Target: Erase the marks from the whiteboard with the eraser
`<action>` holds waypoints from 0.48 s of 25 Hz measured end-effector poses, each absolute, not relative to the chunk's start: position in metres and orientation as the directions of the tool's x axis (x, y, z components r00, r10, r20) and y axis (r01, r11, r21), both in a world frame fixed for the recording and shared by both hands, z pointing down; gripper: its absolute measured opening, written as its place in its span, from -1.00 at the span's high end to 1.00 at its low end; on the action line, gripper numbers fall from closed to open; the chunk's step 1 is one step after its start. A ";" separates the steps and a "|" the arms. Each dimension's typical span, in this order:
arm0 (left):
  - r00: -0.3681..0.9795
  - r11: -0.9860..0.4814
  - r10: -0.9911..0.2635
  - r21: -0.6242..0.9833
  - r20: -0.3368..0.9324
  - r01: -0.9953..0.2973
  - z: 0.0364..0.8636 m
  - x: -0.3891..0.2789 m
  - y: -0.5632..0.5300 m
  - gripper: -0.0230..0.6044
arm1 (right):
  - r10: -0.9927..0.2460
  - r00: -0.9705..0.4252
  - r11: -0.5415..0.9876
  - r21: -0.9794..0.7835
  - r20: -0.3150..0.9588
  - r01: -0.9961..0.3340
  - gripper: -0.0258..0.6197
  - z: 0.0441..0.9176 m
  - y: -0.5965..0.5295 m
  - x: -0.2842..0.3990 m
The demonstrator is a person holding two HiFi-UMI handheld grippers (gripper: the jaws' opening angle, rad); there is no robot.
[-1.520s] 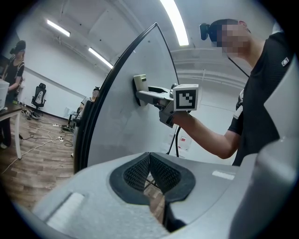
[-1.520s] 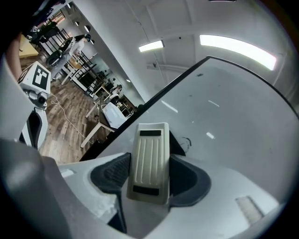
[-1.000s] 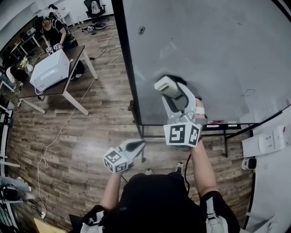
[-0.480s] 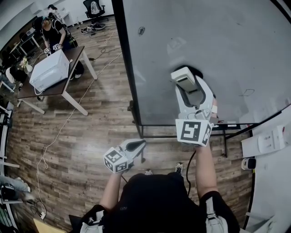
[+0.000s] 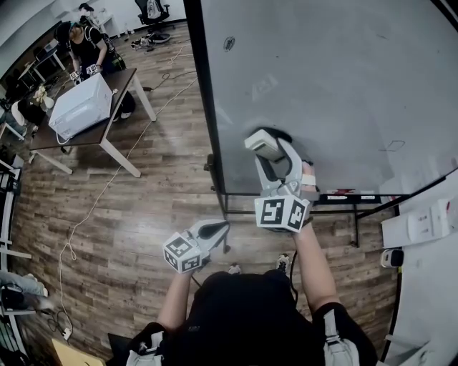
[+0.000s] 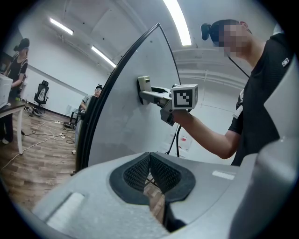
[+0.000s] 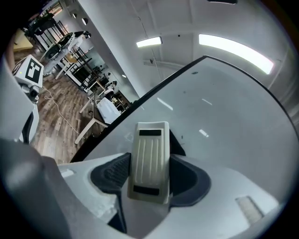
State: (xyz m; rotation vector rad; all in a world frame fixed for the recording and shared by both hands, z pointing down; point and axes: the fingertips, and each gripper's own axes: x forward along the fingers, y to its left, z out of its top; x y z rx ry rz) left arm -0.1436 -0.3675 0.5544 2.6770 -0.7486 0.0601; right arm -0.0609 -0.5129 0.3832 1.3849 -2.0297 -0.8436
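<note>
Right gripper (image 7: 149, 173): your jaws pinch the eraser (image 7: 149, 149) mid-body, against the whiteboard (image 5: 343, 78).
Left gripper (image 6: 150, 170): jaws together, empty.
Eraser: likely light, rigid.

Room as it comes through on my feed: wood-plank floor (image 5: 143, 214) all over, warm brown with some glare on it. Landmark is the dark-topped table (image 5: 120, 87) on white legs. A big white boxy appliance (image 5: 80, 106) sits on the table, can't tell what kind. A person (image 5: 86, 44) in black stands right at the table's far side. Further back past the table there's a black office chair (image 5: 154, 11) near the white wall (image 6: 60, 84). A thin pale cable (image 5: 93, 207) snakes across the floor on the table's near side. Long ceiling light strips (image 6: 180, 21) above, all lit
</note>
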 end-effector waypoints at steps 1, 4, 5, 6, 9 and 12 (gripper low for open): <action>0.857 -0.793 -0.496 0.331 0.137 -0.512 0.555 -0.145 -0.367 0.89 | -0.938 -0.333 0.289 0.749 0.098 -0.596 0.12 0.390 -0.513 -0.064; 0.856 -0.790 -0.499 0.334 0.138 -0.514 0.557 -0.146 -0.366 0.89 | -0.933 -0.338 0.309 0.751 0.122 -0.584 0.12 0.399 -0.512 -0.068; 0.856 -0.790 -0.498 0.334 0.138 -0.514 0.557 -0.146 -0.366 0.89 | -0.932 -0.339 0.313 0.750 0.126 -0.583 0.12 0.398 -0.512 -0.068; 0.856 -0.791 -0.498 0.333 0.139 -0.514 0.557 -0.146 -0.366 0.89 | -0.931 -0.341 0.316 0.749 0.127 -0.582 0.12 0.396 -0.512 -0.068; 0.857 -0.792 -0.497 0.330 0.139 -0.513 0.556 -0.146 -0.366 0.89 | -0.930 -0.351 0.306 0.755 0.107 -0.580 0.12 0.380 -0.511 -0.071; 0.857 -0.794 -0.498 0.328 0.132 -0.511 0.554 -0.145 -0.368 0.89 | -0.927 -0.368 0.288 0.757 0.067 -0.587 0.12 0.352 -0.511 -0.074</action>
